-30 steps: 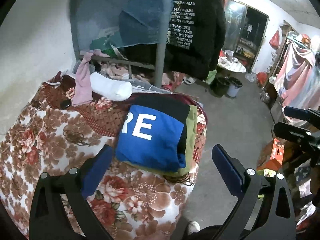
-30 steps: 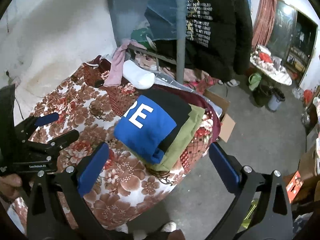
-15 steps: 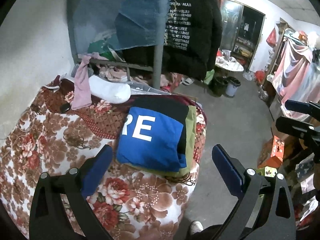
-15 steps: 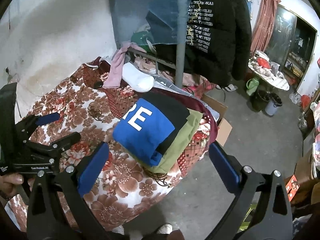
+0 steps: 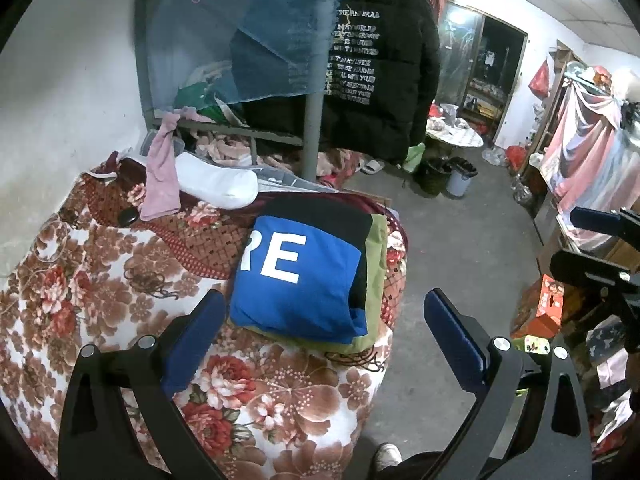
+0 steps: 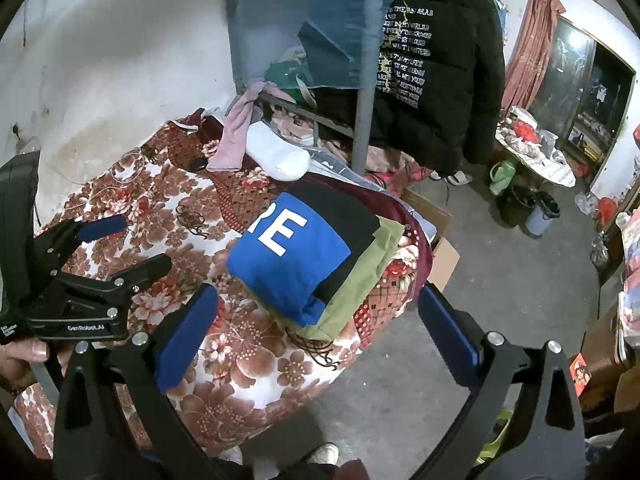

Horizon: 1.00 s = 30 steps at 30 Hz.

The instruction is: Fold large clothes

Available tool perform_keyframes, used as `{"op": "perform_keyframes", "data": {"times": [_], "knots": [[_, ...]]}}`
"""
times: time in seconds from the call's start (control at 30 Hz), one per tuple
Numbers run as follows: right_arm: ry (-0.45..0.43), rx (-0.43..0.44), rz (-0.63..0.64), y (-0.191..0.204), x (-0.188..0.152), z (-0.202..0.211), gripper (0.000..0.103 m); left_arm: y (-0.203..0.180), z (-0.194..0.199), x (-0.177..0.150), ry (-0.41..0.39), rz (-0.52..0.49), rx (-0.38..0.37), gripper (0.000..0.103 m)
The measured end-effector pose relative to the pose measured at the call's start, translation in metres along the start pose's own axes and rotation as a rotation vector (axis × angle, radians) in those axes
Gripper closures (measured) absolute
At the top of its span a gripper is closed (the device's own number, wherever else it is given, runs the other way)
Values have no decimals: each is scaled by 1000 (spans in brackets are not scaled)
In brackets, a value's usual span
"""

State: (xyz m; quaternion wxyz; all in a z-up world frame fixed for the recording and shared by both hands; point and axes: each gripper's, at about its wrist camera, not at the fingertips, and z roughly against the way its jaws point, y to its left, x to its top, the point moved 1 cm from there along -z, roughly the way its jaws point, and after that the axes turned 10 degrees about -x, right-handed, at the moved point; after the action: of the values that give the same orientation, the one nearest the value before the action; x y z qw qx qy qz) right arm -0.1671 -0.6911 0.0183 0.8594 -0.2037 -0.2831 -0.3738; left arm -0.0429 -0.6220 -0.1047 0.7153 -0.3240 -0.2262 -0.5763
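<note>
A folded blue garment (image 5: 296, 280) with white letters "RE" lies on top of a folded black and an olive-green garment (image 5: 376, 264), stacked at the corner of a floral bedspread (image 5: 100, 280). The stack also shows in the right wrist view (image 6: 292, 260). My left gripper (image 5: 324, 316) is open and empty, held above the near edge of the stack. My right gripper (image 6: 320, 312) is open and empty, also short of the stack. The left gripper shows at the left of the right wrist view (image 6: 120, 248), and the right gripper at the right of the left wrist view (image 5: 592, 240).
A white bundle (image 5: 216, 184) and a pink cloth (image 5: 162, 176) lie at the bed's far end. A grey post (image 5: 316, 104) and a hanging black jacket (image 5: 380, 64) stand behind. Bare concrete floor (image 5: 460, 248) lies right of the bed, with bins (image 5: 460, 176) and a cardboard box (image 6: 440, 240).
Both grippers have drawn slightly back and up from the bed, staying open. The folded stack has not moved.
</note>
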Motion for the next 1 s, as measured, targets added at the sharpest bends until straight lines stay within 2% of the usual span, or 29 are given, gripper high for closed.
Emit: {"op": "perform_keyframes", "data": {"times": [0.47,1.0], "knots": [[-8,-3,-20,-2,5,5,5,-1,1,8,-18,-26,-11,6],[-6,-2,-22,-5,13,-2,5,-4,-3,12,13,-34,-25,6]]}}
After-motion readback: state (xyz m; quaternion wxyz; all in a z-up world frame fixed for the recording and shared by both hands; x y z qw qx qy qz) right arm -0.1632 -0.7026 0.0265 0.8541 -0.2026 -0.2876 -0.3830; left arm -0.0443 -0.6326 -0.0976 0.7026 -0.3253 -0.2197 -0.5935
